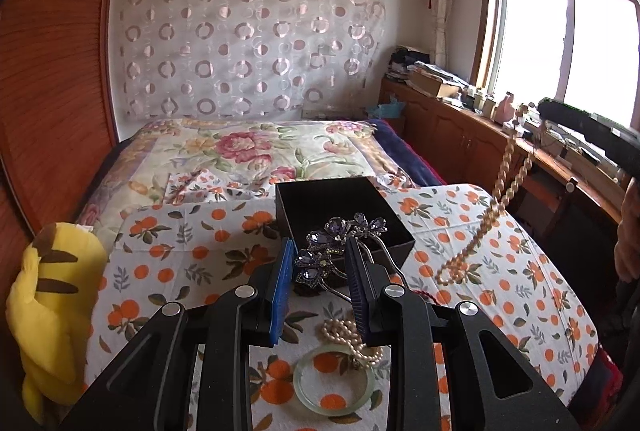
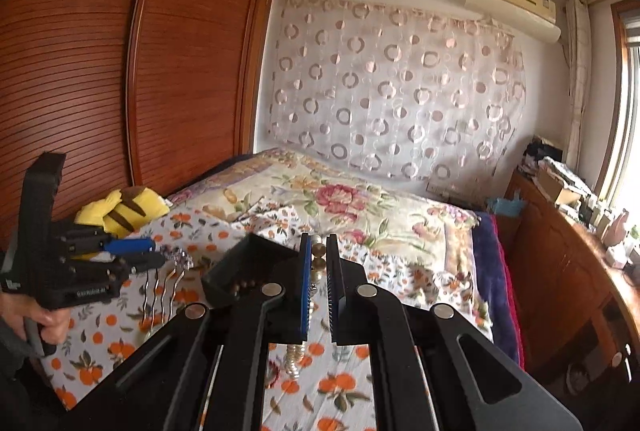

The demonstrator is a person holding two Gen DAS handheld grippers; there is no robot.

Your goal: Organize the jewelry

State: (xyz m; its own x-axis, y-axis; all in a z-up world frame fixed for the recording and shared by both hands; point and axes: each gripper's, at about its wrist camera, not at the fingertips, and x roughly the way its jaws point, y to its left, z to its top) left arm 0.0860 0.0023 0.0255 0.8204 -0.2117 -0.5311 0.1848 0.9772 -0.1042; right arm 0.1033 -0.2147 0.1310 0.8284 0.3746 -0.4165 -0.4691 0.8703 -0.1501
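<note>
My left gripper (image 1: pixel 319 249) is shut on a purple jewelled hair comb (image 1: pixel 336 235), held just in front of the open black box (image 1: pixel 320 191). The same comb (image 2: pixel 172 271) shows in the right wrist view with its metal prongs hanging down from the left gripper (image 2: pixel 160 252). My right gripper (image 2: pixel 318 245) is shut on a golden bead necklace (image 2: pixel 318 255). Its strand (image 1: pixel 504 187) hangs from the right gripper (image 1: pixel 540 109) and its lower end trails on the orange-print cloth (image 1: pixel 500 271). The black box (image 2: pixel 236 267) lies left of my right fingers.
A pearl necklace (image 1: pixel 352 339) and a pale green bangle (image 1: pixel 320 403) lie on the cloth below my left gripper. A yellow plush toy (image 1: pixel 52 303) sits at the bed's left edge. A wooden wardrobe (image 2: pixel 120 71) stands left and a cluttered cabinet (image 1: pixel 460 111) right.
</note>
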